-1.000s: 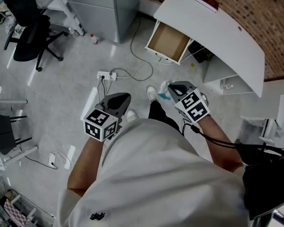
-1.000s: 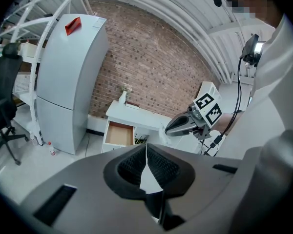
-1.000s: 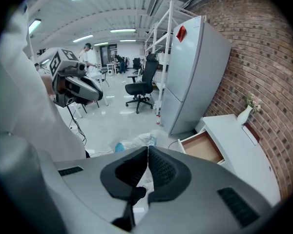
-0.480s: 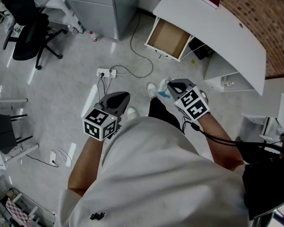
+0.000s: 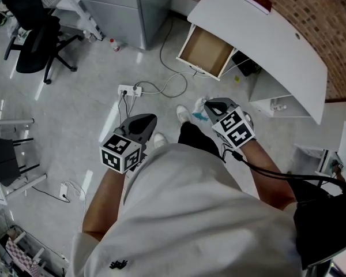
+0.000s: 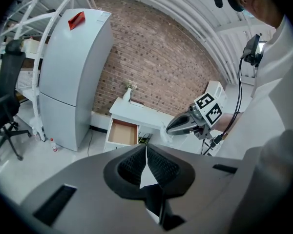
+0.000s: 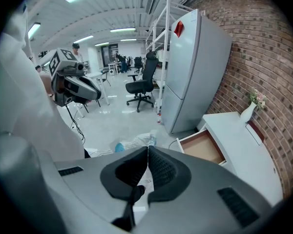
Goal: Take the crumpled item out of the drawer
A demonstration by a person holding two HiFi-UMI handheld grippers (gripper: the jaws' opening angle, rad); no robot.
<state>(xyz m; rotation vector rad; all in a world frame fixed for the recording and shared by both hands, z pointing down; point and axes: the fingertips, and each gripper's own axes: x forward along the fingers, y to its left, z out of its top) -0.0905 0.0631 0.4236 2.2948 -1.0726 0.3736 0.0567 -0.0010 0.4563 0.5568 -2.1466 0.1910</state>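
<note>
A person point(image 5: 190, 212) stands here with a gripper in each hand. On the left, the left gripper point(image 5: 151, 120) hangs low in front of the body, over the floor point(image 5: 75, 91). Its jaws are pressed together with nothing in them. I think it is kept out of the way because this job only needs one gripper. Going right, the drawer point(image 5: 207, 49) stands pulled out from under the white tabletop point(image 5: 265, 39), and its brown bottom looks bare. The right gripper point(image 5: 208, 105) is held well apart from that drawer, close in front of the person. Its jaws are squeezed tight on the crumpled item point(image 5: 199, 112), a crinkly white thing with a bit of blue that sticks out past the tips. So the item is out of the drawer and up in the air, pinched in the right gripper. The tight squeeze makes sense to me, since a light, floppy thing like that could slip out. The job looks about done, and maybe only putting it down is left.
</note>
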